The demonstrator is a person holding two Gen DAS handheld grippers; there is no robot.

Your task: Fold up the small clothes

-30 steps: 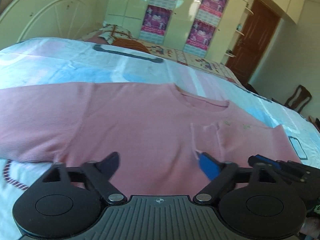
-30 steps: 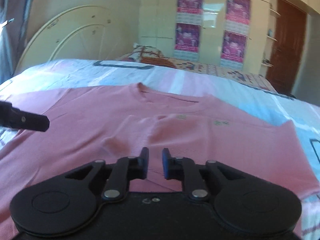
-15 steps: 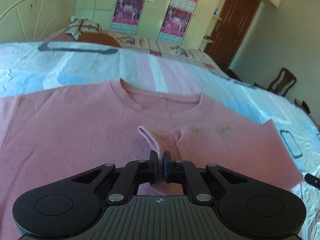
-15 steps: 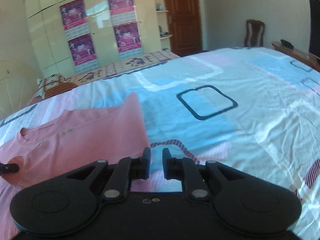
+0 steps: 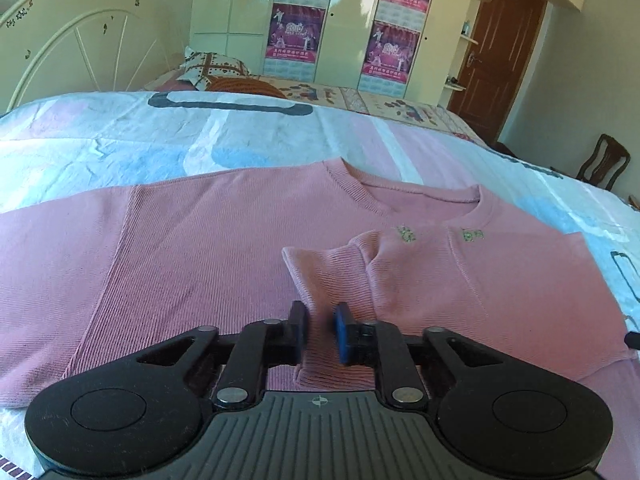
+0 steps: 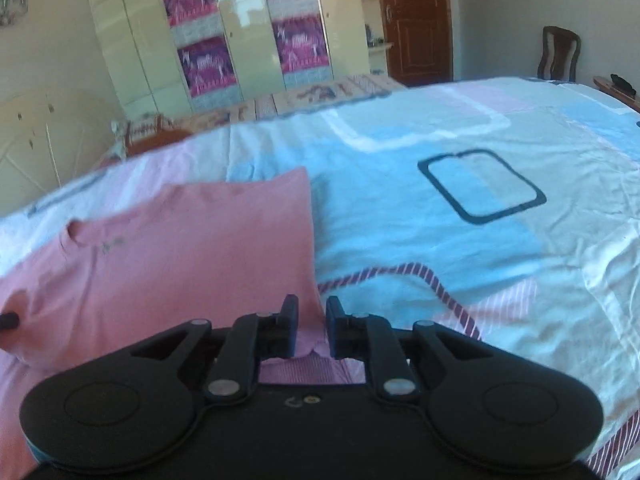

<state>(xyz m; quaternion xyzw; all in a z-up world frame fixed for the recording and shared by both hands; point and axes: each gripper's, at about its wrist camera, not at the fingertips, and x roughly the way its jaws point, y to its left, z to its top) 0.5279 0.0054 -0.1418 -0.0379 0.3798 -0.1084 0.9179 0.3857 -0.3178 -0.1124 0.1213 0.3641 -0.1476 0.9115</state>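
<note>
A: Where is the garment?

B: The pink ribbed sweater (image 5: 224, 248) lies flat on the bedsheet (image 5: 120, 148), a patchwork of pale blue, pink and white. Its round neckline (image 5: 404, 196) points to about 1 o'clock in the left wrist view, and small green embroidery (image 5: 406, 234) sits just below the collar.

A: And the left gripper (image 5: 320, 332)?

B: Its jaws are nearly together with a raised fold of the sweater's knit (image 5: 320, 280) between them; the cloth rises from the jaws toward 12 o'clock as a narrow ridge. One pad is blue, the other looks dark.

A: The right gripper (image 6: 308, 328)?

B: It sits at the sweater's (image 6: 180, 248) edge, toward 6 o'clock in its own view. The fingers stand a narrow gap apart, with pink cloth showing in the gap and beneath them; I cannot tell whether they pinch it.

A: Anything around?

B: A cream wardrobe (image 5: 240, 12) with purple posters (image 5: 296, 32) at 12 o'clock, a brown door (image 5: 504, 48) at 1 o'clock, a wooden chair (image 5: 604, 164) at 3 o'clock and a patterned pillow (image 5: 212, 70) at 11 o'clock
</note>
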